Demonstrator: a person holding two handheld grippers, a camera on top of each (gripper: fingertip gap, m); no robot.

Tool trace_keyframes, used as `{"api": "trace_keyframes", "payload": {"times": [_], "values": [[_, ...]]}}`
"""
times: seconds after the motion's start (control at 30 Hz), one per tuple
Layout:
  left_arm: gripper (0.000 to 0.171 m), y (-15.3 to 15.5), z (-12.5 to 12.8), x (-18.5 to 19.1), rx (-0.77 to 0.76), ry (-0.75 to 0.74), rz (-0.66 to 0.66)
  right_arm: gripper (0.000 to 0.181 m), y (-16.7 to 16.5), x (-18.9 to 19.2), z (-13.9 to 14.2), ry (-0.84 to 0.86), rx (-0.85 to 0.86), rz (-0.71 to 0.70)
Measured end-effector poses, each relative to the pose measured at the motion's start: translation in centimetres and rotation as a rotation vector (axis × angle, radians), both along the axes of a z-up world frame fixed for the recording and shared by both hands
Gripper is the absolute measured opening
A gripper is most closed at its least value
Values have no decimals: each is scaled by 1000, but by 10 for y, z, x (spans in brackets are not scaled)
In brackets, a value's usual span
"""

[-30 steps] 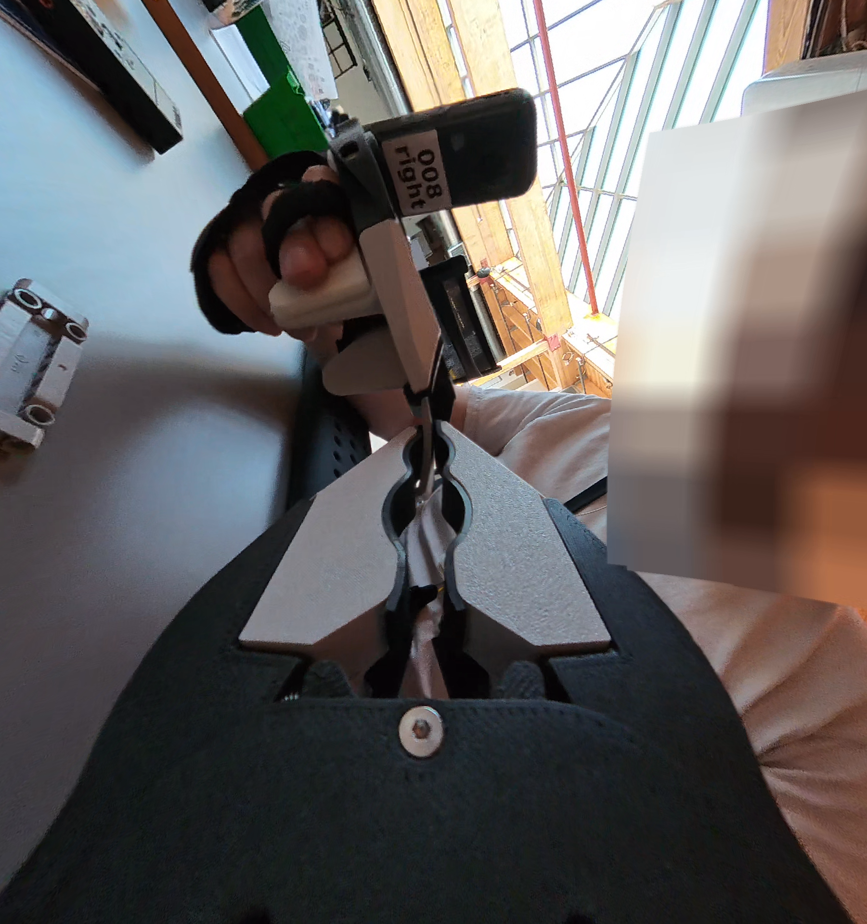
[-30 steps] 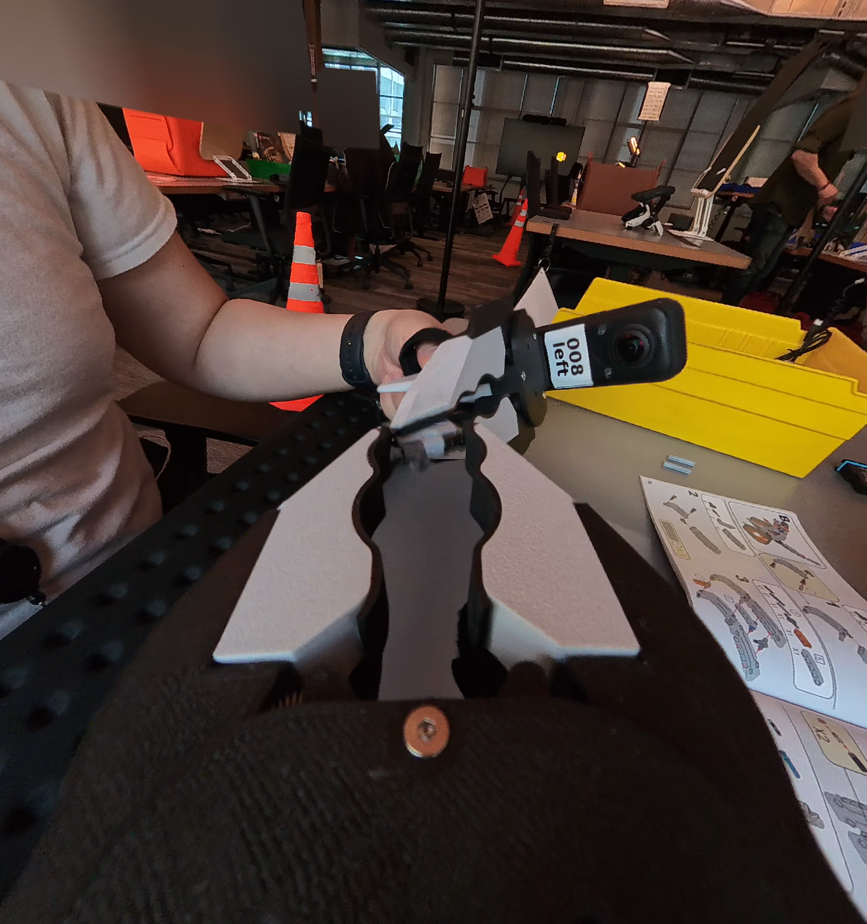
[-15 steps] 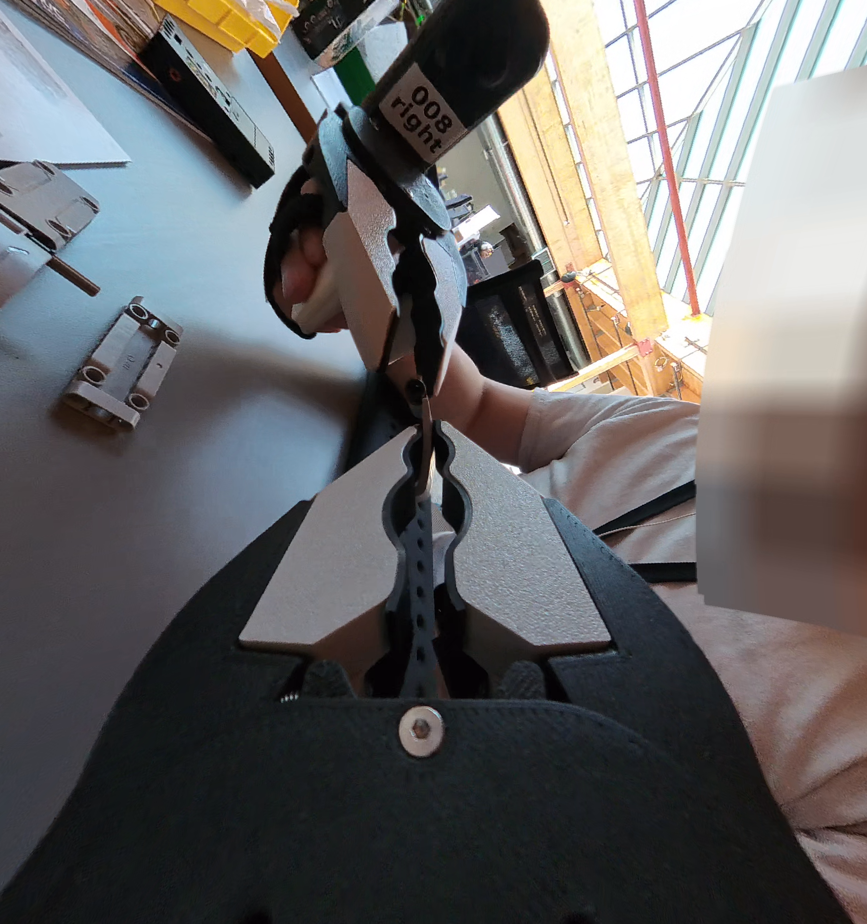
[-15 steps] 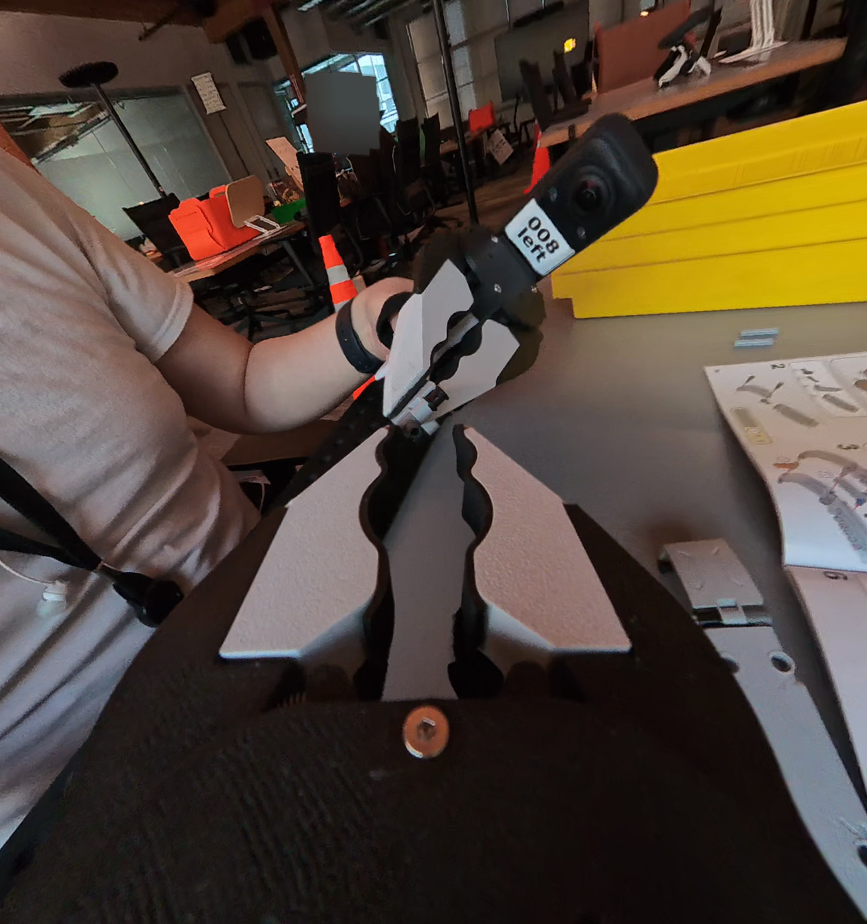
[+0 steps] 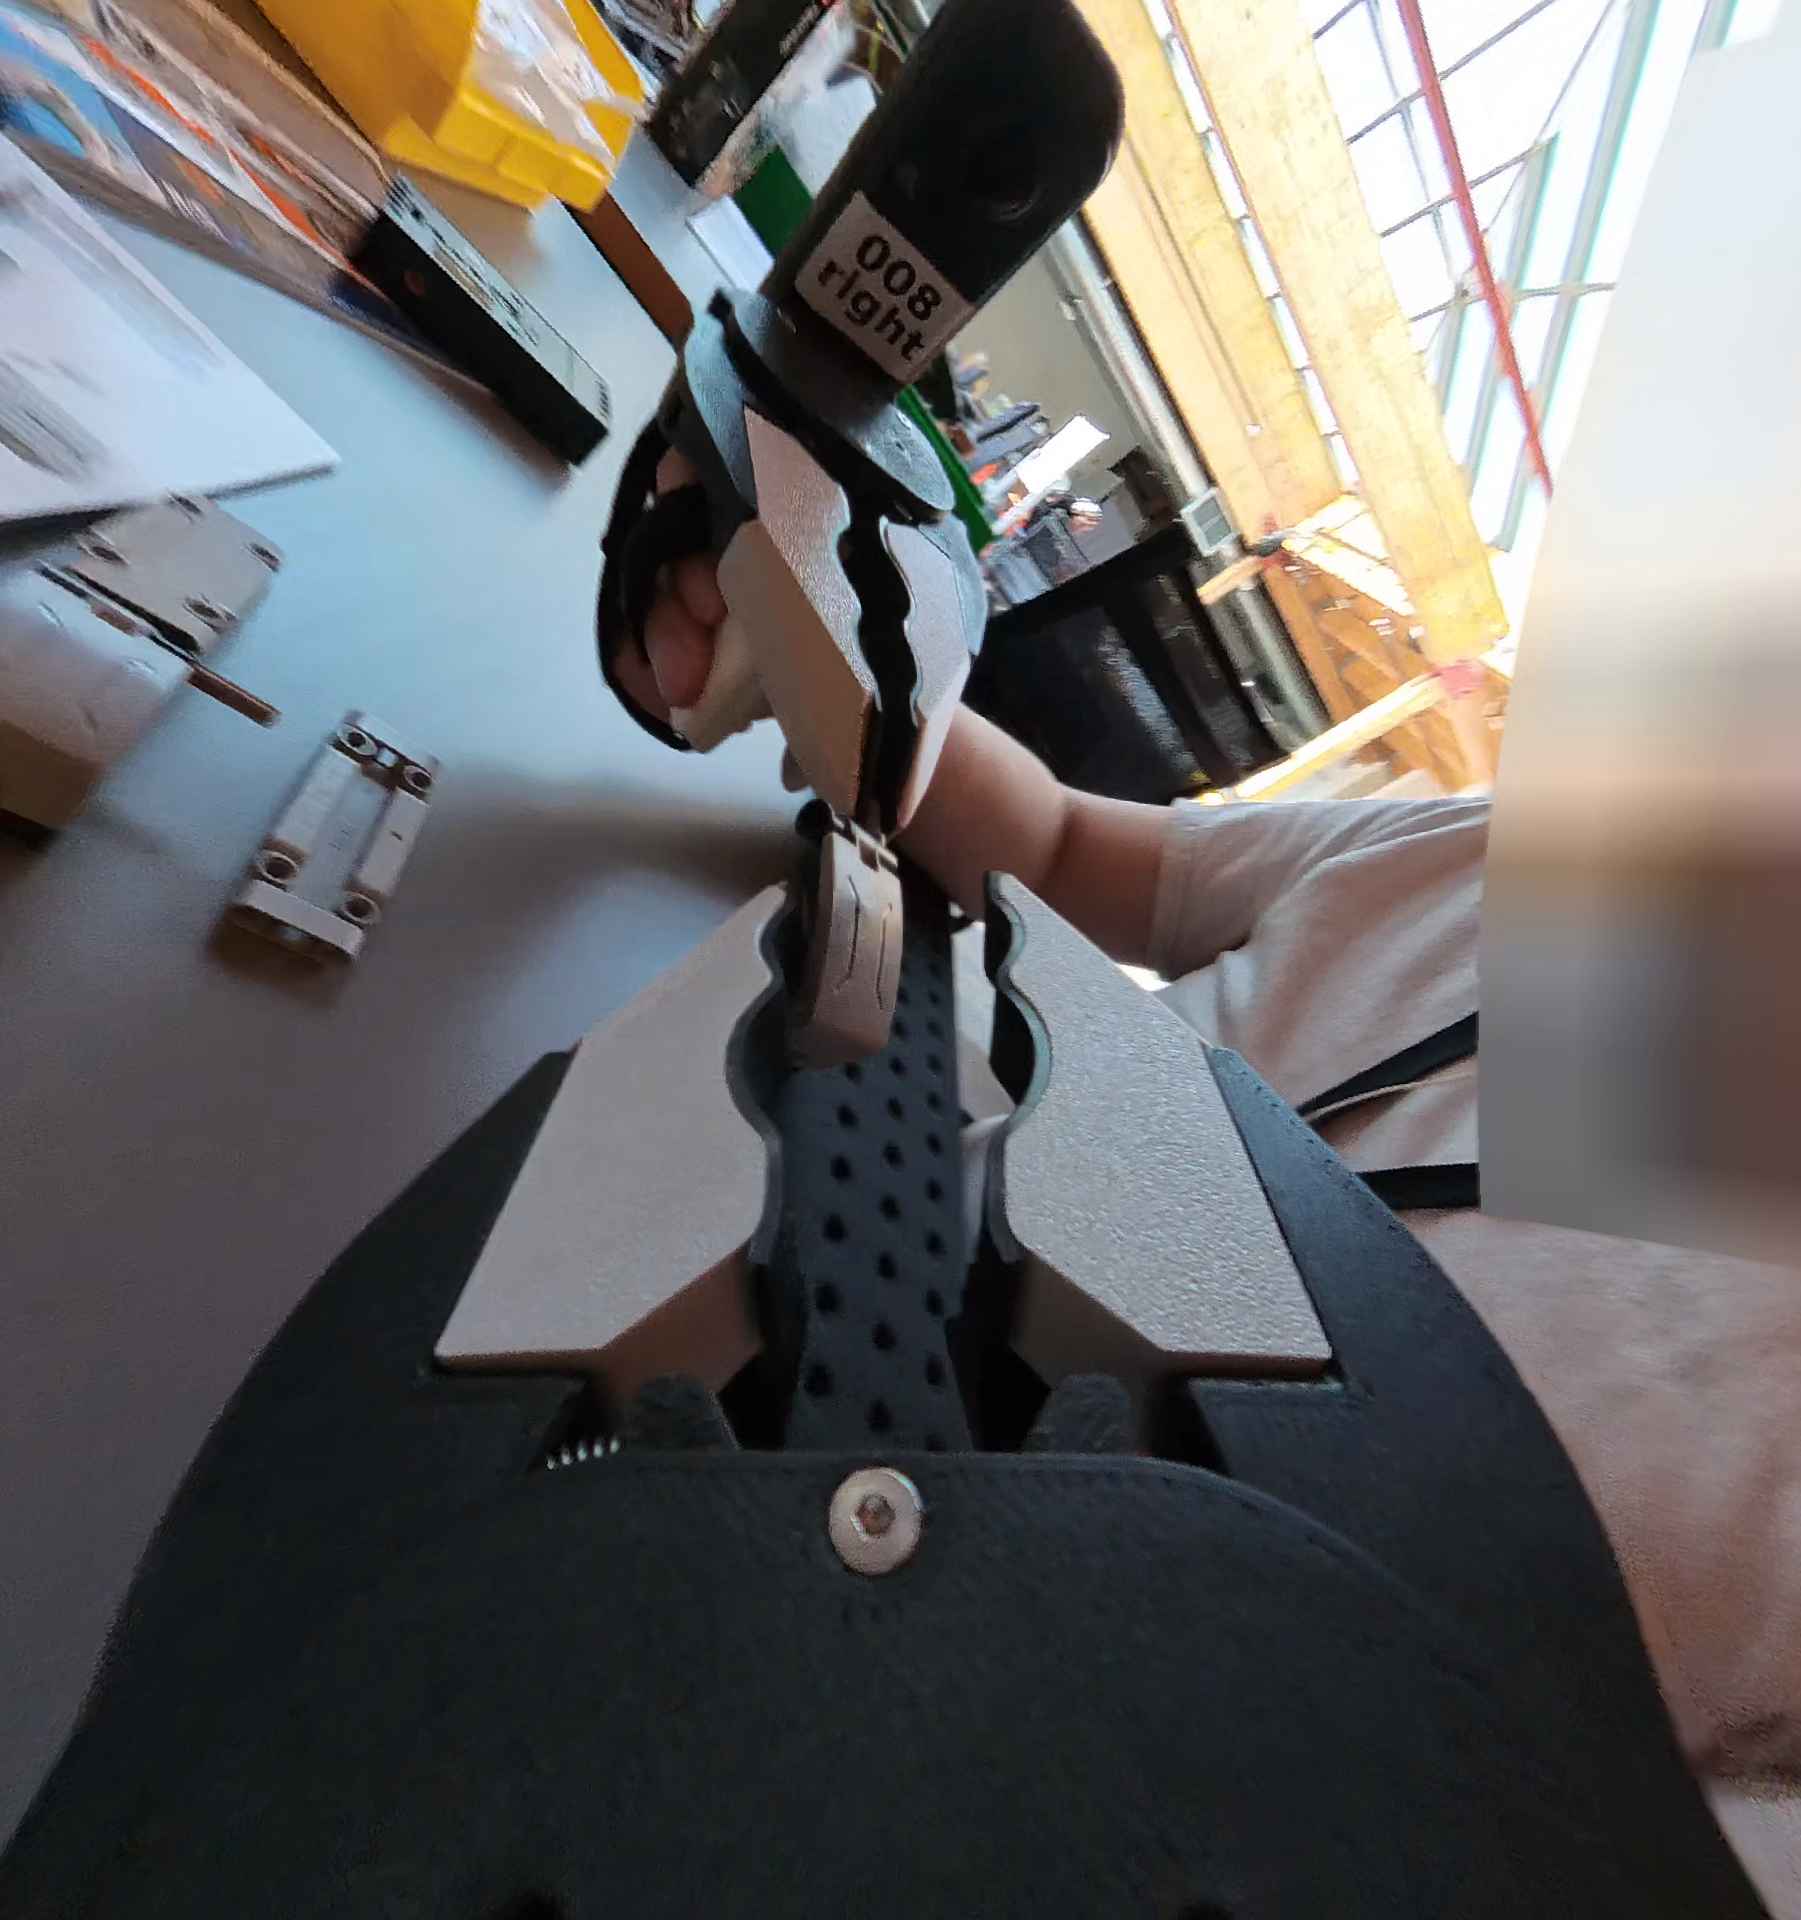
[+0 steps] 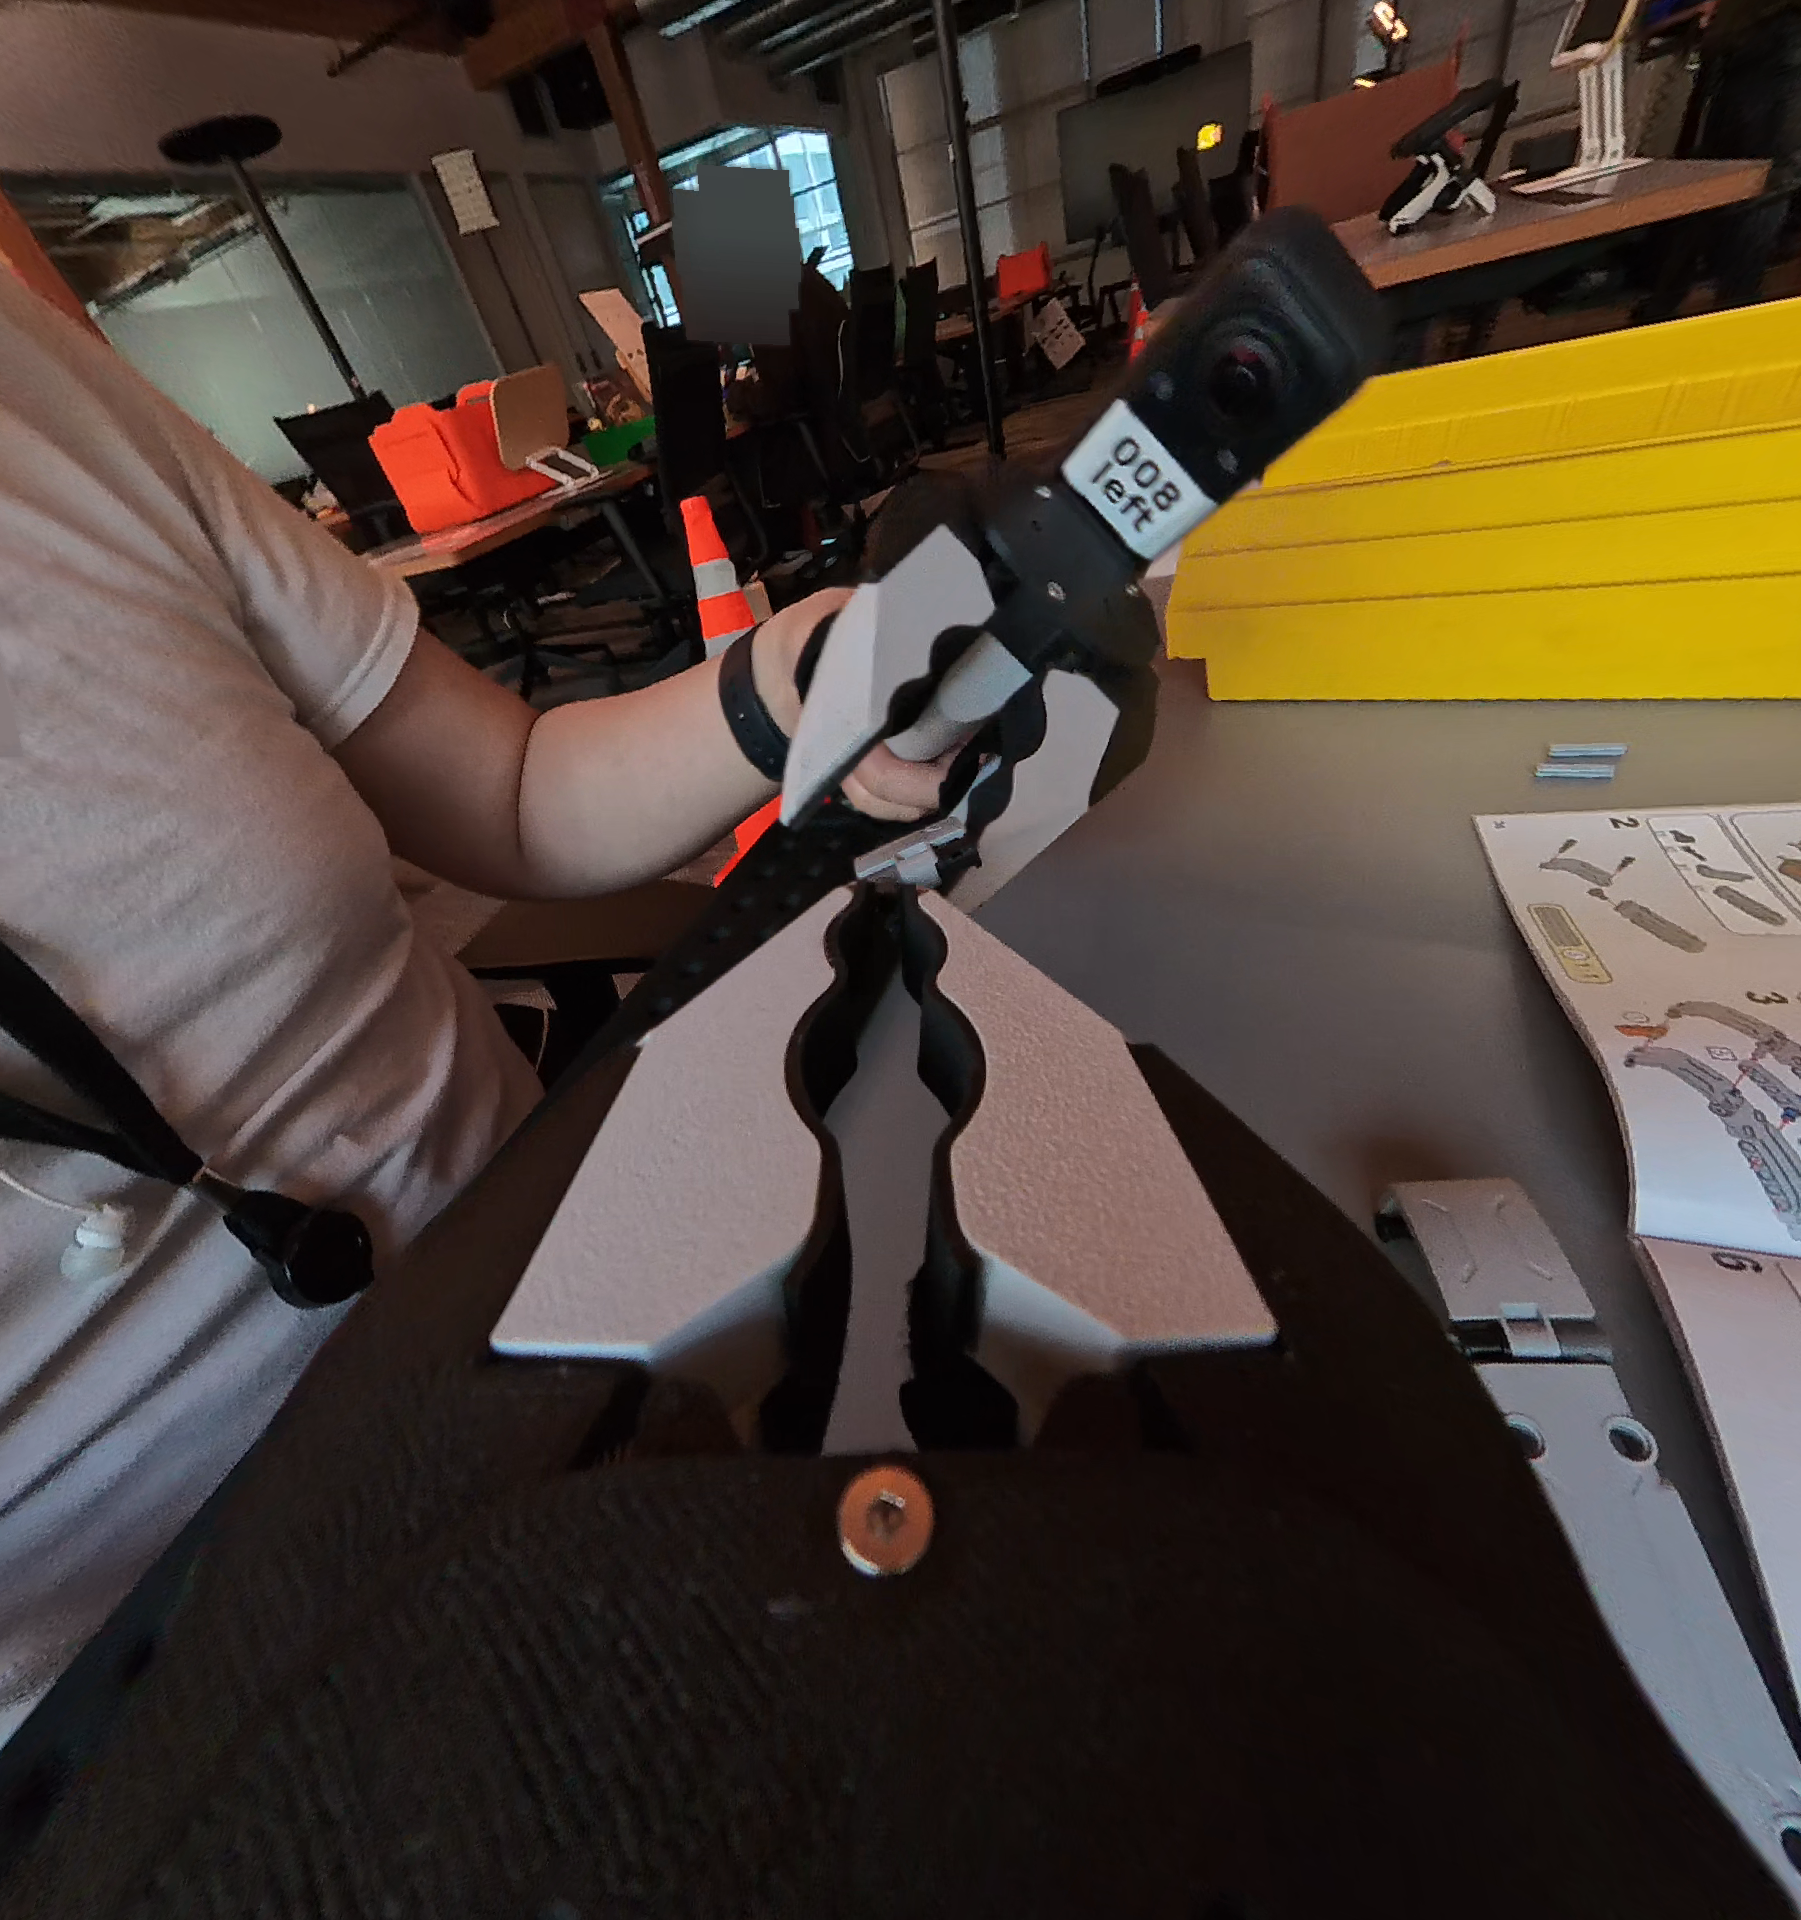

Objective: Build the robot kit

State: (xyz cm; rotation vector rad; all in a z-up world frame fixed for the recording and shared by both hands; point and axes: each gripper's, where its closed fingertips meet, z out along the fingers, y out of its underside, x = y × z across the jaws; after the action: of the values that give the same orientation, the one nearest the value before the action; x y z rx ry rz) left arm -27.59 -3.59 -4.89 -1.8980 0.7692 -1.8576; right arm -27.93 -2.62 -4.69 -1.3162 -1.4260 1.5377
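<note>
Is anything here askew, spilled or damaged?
Nothing stands out. The right tool is shut on a small grey piece, held between the fingers of the open left tool. Other grey parts and the booklet lie flat on the table.

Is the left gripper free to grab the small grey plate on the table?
Probably not: a black beam occupies the left gripper's open jaws, beside a grey piece the right gripper pinches. The small grey plate lies unobstructed.

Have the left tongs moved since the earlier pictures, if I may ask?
Yes: the left tongs spread outward from their centre screw, baring the black beam.
</note>
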Motion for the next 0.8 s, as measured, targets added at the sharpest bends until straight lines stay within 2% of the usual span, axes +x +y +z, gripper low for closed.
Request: {"api": "trace_keyframes", "payload": {"times": [0.1,0.27,0.37,0.43,0.67,0.73,0.8], "values": [[60,15,-4,-2,194,87,132,3,9,-2,-1,-2,-42,-38],[50,31,-4,-4,599,284,330,3,15,-6,1,14,-86,-75],[35,35,-4,-2,768,388,379,3,16,-7,2,22,-109,-76],[26,35,-5,-1,813,416,369,3,17,-7,3,32,-128,-78],[25,29,-4,1,809,397,336,5,14,-4,10,84,-145,-52],[25,28,-6,0,760,399,311,18,14,-3,15,117,-34,-73],[25,22,-7,-1,694,384,267,22,9,0,18,136,165,-101]]}}
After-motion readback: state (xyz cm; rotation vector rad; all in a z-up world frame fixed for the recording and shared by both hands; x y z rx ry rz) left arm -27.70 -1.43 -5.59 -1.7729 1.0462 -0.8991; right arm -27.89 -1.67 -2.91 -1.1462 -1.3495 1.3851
